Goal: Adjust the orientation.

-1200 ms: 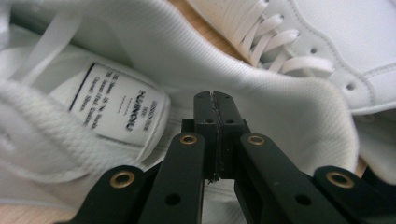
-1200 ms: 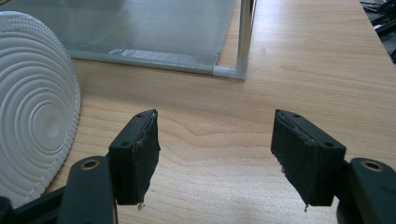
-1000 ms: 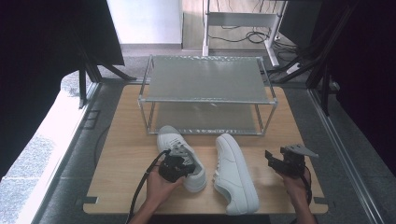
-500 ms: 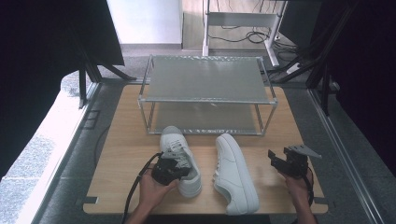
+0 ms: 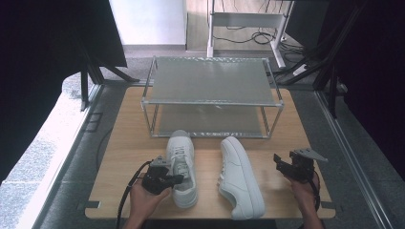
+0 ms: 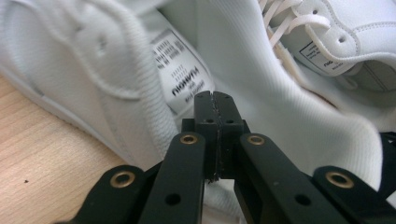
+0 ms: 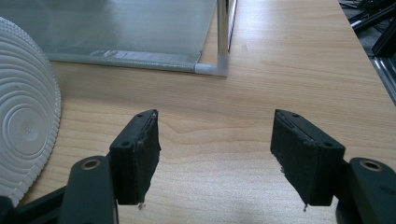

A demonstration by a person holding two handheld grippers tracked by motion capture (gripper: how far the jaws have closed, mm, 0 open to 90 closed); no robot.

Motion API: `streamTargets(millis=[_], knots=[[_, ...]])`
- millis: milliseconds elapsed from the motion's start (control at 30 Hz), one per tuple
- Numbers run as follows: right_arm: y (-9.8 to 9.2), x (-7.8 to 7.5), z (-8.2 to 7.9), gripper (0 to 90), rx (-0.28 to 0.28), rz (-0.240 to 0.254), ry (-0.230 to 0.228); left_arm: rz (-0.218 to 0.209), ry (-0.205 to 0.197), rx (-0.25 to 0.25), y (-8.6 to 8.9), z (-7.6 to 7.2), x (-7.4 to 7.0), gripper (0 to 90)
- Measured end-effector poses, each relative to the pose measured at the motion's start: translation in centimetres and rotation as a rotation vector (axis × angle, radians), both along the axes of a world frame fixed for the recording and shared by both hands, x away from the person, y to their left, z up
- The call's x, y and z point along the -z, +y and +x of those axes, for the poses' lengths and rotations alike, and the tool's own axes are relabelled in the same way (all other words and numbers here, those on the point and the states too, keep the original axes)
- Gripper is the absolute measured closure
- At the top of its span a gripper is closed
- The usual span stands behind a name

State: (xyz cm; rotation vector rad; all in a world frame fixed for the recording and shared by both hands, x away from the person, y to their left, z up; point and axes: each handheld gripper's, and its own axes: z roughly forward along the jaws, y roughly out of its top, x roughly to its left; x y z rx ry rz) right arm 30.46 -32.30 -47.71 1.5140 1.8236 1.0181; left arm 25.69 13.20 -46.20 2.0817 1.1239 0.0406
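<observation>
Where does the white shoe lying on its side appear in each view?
High view: the shoe lying on its side is low and right of centre, beside the upright shoe.
Left gripper view: top right corner, laces and tongue label facing the camera.
Right gripper view: left edge, showing its ribbed sole.
Shared landmark: the wooden table under it.

White shoes [image 5: 183, 171], pale wood table [image 5: 124, 143], grey mesh rack [image 5: 210, 81].
</observation>
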Motion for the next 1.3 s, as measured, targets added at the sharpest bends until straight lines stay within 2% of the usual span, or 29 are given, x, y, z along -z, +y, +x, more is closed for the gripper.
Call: streamTargets(millis=[33,167,300,400,467,500,533,600,633,767,800,867,900,933,1000,1167,1200,1300], knots=[[0.0,0.0,0.0,32.8,0.001,0.0,0.0,0.011,-0.004,-0.002,0.1,0.0,0.0,90.0],[0.0,0.2,0.1,32.7,0.0,-0.004,0.011,0.001,0.016,-0.013,1.3,0.3,-0.1,90.0],[-0.1,0.2,0.1,32.7,0.002,-0.006,0.012,0.012,0.018,-0.053,2.7,0.6,-0.2,90.0],[-0.1,0.2,0.1,32.7,0.003,-0.006,0.009,-0.032,0.036,-0.053,3.4,0.7,-0.1,90.0],[0.0,0.2,0.1,32.7,0.003,-0.006,0.008,-0.043,0.032,-0.054,3.3,0.7,-0.2,88.6],[0.1,0.2,0.1,32.6,-0.002,-0.007,0.007,-0.047,0.03,-0.048,3.3,0.6,-0.3,83.9],[0.1,0.2,0.1,32.6,-0.002,-0.007,0.007,-0.061,0.029,-0.042,3.4,0.6,-0.5,83.9],[0.1,0.1,0.1,32.7,-0.006,-0.009,0.008,-0.116,0.026,-0.031,3.5,0.4,-0.9,75.7],[0.1,0.1,0.1,32.6,-0.004,-0.009,0.008,-0.129,0.018,-0.028,3.5,0.4,-1.2,70.8],[0.1,0.2,0.1,32.6,-0.001,-0.009,0.006,-0.118,-0.035,0.006,3.1,0.0,-2.2,54.4],[0.0,0.1,0.1,32.7,-0.002,-0.01,0.006,-0.119,-0.05,0.025,2.9,-0.1,-2.6,47.5],[0.1,0.1,0.1,32.7,-0.002,-0.01,0.005,-0.125,-0.055,0.029,2.9,-0.2,-2.8,41.1],[0.1,0.1,0.1,32.7,-0.002,-0.012,0.004,-0.132,-0.06,0.027,2.9,-0.2,-2.9,41.1],[0.1,0.1,0.1,32.7,-0.003,-0.014,0.003,-0.126,-0.077,0.018,2.9,-0.3,-3.0,35.2],[0.2,0.1,0.1,32.7,-0.002,-0.015,0.004,-0.126,-0.096,0.0,2.9,-0.5,-3.2,35.5],[0.2,0.1,0.1,32.7,-0.004,-0.017,0.003,-0.195,-0.117,-0.022,3.8,-0.4,-3.4,31.7],[0.1,0.1,0.2,32.7,-0.005,-0.018,0.002,-0.201,-0.131,-0.033,4.0,-0.5,-3.5,27.8],[0.1,0.1,0.2,32.6,-0.005,-0.018,0.002,-0.208,-0.182,-0.047,4.6,-0.7,-4.3,27.4]])
